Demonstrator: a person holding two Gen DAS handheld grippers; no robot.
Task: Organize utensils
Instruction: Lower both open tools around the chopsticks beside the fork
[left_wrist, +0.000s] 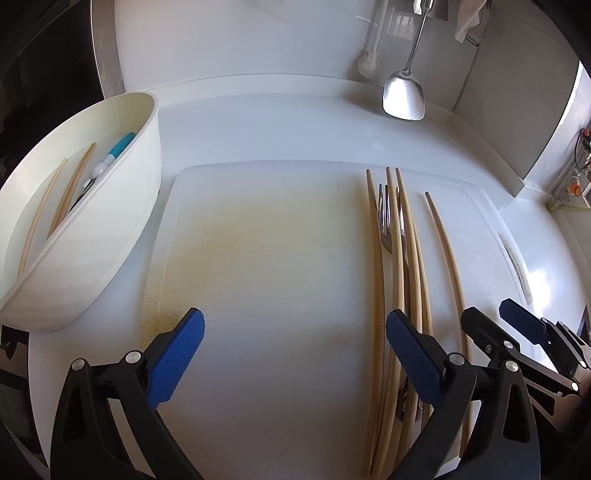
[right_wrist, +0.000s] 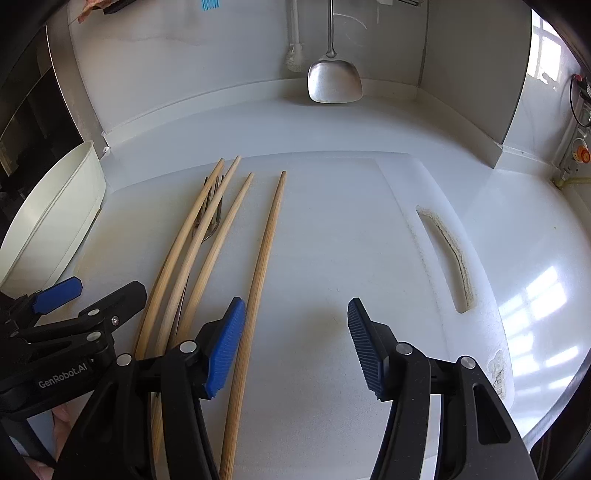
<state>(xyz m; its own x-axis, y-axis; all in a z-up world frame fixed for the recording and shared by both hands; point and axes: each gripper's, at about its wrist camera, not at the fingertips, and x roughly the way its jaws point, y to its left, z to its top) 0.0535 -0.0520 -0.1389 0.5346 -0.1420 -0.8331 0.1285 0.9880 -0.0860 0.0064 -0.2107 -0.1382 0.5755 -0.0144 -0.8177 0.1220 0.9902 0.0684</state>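
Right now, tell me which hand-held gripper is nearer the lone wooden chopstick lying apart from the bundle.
Right. The right hand-held gripper has its left finger almost against the lone wooden chopstick; the left hand-held gripper sits beyond the bundle.

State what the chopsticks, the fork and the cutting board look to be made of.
Chopsticks: likely bamboo or wood, matte tan with fine lengthwise grain. Fork: metal, probably steel, grey and shiny. Cutting board: seemingly white plastic, matte, yellow-stained.
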